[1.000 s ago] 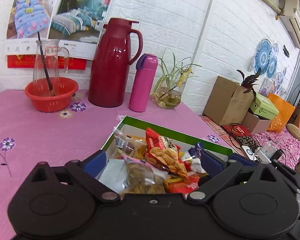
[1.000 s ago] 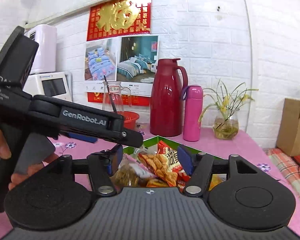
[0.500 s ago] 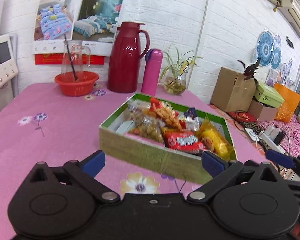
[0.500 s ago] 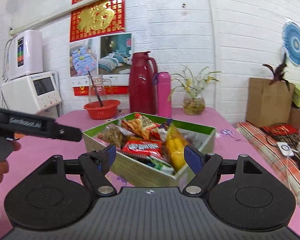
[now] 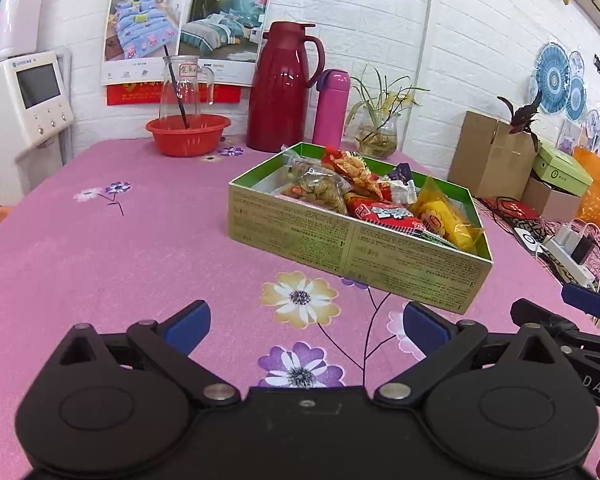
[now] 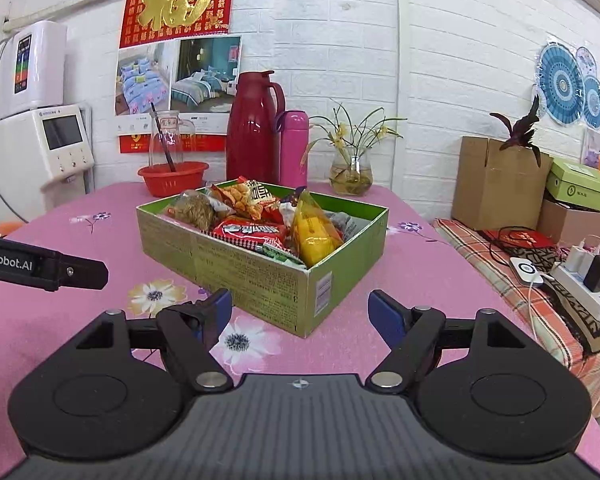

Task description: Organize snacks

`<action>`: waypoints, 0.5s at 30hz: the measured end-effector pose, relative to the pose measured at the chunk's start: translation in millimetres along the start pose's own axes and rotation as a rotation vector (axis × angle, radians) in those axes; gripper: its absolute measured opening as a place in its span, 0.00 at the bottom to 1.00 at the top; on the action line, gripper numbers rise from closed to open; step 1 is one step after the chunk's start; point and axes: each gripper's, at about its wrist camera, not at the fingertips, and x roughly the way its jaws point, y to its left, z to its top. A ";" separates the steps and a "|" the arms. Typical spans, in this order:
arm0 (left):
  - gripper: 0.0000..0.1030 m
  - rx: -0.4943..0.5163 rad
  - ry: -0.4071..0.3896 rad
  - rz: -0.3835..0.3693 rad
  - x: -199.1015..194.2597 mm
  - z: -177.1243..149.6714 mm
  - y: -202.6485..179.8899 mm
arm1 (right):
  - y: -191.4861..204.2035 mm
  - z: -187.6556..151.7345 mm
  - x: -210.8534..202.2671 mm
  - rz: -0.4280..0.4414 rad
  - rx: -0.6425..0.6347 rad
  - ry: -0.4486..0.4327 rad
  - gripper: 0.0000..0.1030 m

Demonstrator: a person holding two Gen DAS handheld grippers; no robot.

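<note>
Your worktop point(image 5: 100, 248), covered in pink cloth printed with flowers, fills both views, and the green snack box point(image 5: 352, 240) sits on it toward the middle, a little ahead of both of your grippers and apart from them. Behind the box, near the wall, stand the dark red thermos jug point(image 5: 284, 88), the pink flask point(image 5: 332, 108) just beside it, and the red basin point(image 5: 188, 130) with a glass pitcher in it. Inside the box the snacks lie packed together: a yellow packet point(image 6: 312, 232) at the corner nearest your right gripper, a red packet point(image 6: 252, 232) beside it against the front wall, a clear bag of brown biscuits point(image 5: 320, 190) further back, and an orange-and-red crisp bag point(image 6: 244, 196) standing up behind. Your left gripper point(image 5: 306, 322) hangs low over the cloth with its blue-padded fingers point(image 5: 188, 326) spread wide and nothing between them. Your right gripper point(image 6: 300, 310) points at the near corner of the box, its fingers point(image 6: 384, 316) likewise wide apart and empty, not touching the cardboard.
</note>
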 end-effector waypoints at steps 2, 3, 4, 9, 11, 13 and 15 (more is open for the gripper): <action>1.00 0.002 0.003 -0.005 -0.7 -1.5 -0.2 | 0.8 -0.8 -0.8 -0.004 0.000 0.002 1.00; 1.00 0.007 0.001 0.000 -1.3 -2.1 -1.2 | 1.0 -0.9 -1.4 -0.005 0.002 0.002 1.00; 1.00 0.013 -0.002 0.006 -1.9 -2.6 -2.2 | 0.9 -0.6 -1.4 -0.004 0.004 0.002 1.00; 1.00 0.016 -0.017 0.009 -4.3 -5.0 -2.7 | 1.9 -0.2 -0.7 -0.003 0.005 0.005 1.00; 1.00 0.015 -0.017 0.009 -4.8 -5.3 -2.3 | 1.5 0.4 -0.3 0.001 0.002 0.004 1.00; 1.00 0.013 -0.018 0.010 -6.0 -6.2 -2.3 | 1.3 0.8 -0.2 0.003 -0.001 0.002 1.00; 1.00 0.012 -0.017 0.010 -6.4 -6.3 -1.7 | 1.7 1.1 -0.5 0.003 -0.002 0.001 1.00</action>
